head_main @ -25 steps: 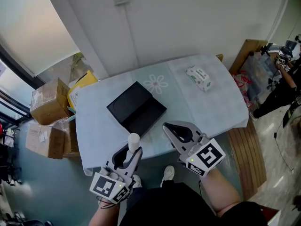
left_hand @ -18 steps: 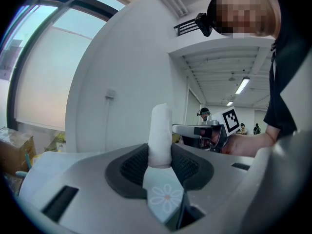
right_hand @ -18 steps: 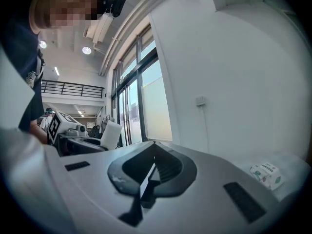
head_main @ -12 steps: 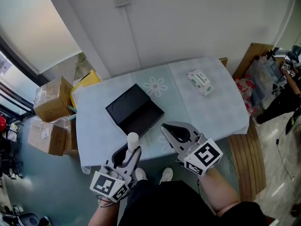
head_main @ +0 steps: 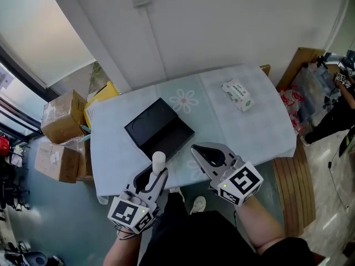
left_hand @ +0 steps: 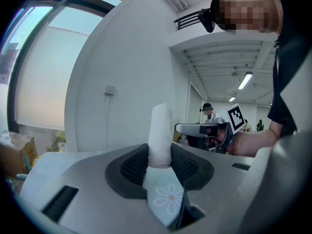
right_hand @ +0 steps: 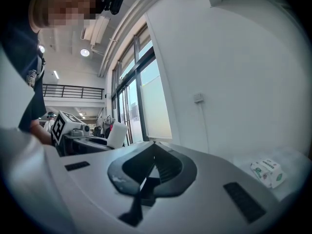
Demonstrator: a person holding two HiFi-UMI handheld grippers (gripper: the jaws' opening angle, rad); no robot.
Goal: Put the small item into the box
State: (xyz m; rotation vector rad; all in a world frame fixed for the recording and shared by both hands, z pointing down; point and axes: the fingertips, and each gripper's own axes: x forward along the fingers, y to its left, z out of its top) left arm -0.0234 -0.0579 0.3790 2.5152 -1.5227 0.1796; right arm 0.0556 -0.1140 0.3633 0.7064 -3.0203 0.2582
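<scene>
My left gripper [head_main: 157, 172] is shut on a small white cylinder [head_main: 158, 160], which stands upright out of its dark pads [left_hand: 132, 165] just off the table's near edge. The left gripper view shows the cylinder [left_hand: 160, 135] pinched at its lower end. An open black box [head_main: 160, 131] lies on the pale blue tablecloth [head_main: 249, 132], just beyond the cylinder. To the right of the box's near corner, my right gripper [head_main: 195, 147] hovers over the near edge with its jaws together and nothing in them. In the right gripper view the tips [right_hand: 154, 155] meet.
A white and green tissue pack [head_main: 237, 94] lies at the table's far right. Cardboard boxes [head_main: 61, 118] are stacked on the floor at the left. A wooden board [head_main: 288, 176] lies by the table's right side, with bags and a person beyond it.
The left gripper with the cylinder has drifted slightly right. The right gripper holds its place, and the box has not moved.
</scene>
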